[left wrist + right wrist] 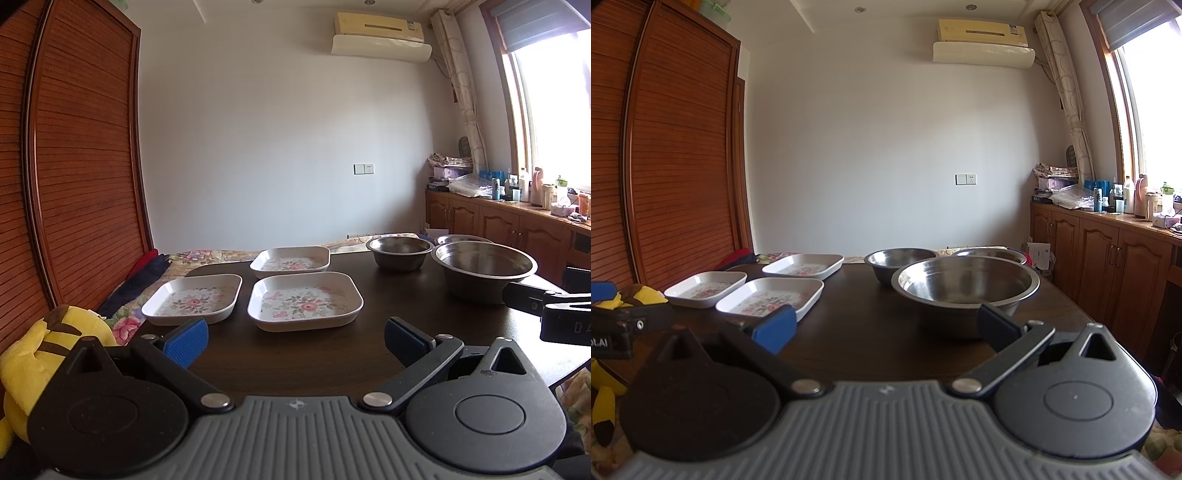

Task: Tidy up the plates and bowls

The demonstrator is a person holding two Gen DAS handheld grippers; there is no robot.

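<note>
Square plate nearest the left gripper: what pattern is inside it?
Pink flowers with green leaves on white, clearest in the left wrist view.

A bare strip of the dark wooden desk lies between the near edge and the crockery, wide enough to pass along. On the left, three square white floral plates sit close together with only narrow gaps between them. On the right, the large stainless steel bowl blocks the front, with two smaller steel bowls just behind it. A dark open lane runs between plates and bowls toward the far edge.
</note>
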